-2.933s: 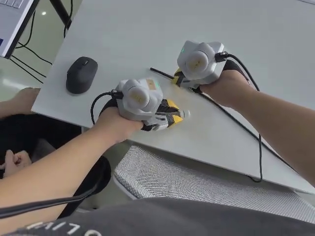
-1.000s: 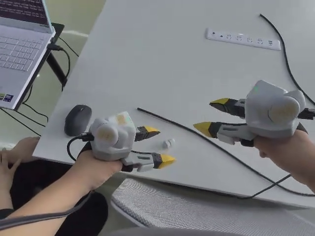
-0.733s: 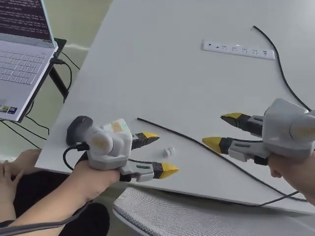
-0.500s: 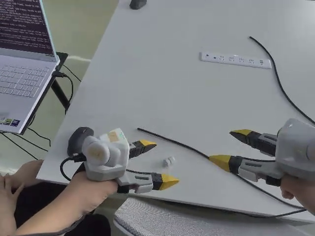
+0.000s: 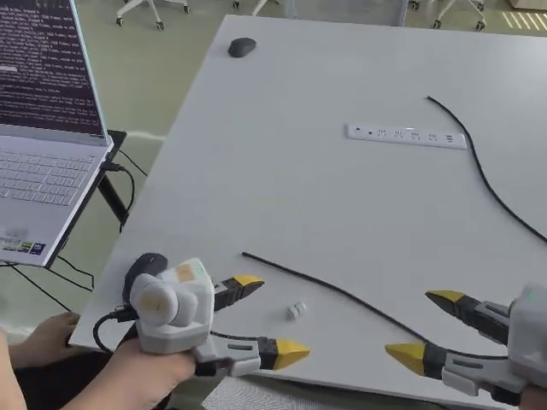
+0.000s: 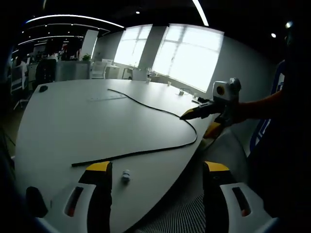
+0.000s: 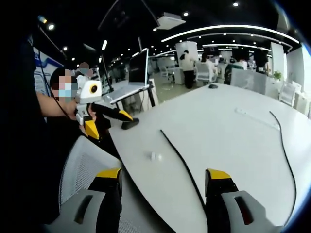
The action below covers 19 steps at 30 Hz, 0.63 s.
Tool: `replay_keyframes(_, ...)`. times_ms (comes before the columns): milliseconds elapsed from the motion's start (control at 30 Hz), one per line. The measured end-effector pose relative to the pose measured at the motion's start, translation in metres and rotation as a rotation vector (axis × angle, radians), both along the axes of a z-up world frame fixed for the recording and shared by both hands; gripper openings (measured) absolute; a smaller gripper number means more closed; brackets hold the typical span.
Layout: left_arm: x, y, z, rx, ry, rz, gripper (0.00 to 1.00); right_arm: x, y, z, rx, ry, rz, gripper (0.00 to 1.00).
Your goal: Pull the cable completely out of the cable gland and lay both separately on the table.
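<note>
thin black cable (image 5: 325, 286) lies just beside the small white gland (image 5: 296, 311); left gripper (image 5: 273, 314) and right gripper (image 5: 420, 325) gape wide, empty.

Near table (image 5: 282, 171) front edge: cable gland (image 5: 296, 311) just before cable (image 5: 342, 295), not touching; mouse (image 5: 147, 266) at front-left corner; power strip (image 5: 407, 136) farther back.

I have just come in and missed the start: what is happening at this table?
A person holds tongs in each hand at a white table. The left tongs and the right tongs are both open and hold nothing. The black cable and the small white cable gland lie apart on the table, so the pulling out looks done.
</note>
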State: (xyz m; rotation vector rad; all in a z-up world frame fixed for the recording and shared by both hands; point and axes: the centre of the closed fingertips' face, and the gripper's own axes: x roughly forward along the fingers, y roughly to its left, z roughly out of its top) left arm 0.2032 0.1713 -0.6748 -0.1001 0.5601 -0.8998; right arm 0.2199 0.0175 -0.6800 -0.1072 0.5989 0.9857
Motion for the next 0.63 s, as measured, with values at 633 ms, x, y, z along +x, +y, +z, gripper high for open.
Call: replay_keyframes(633, -0.002, 0.006, -0.016, 0.026, 0.05, 0.019, 0.92, -0.013, -0.02, -0.028, -0.011, 0.09, -0.043, 0.89)
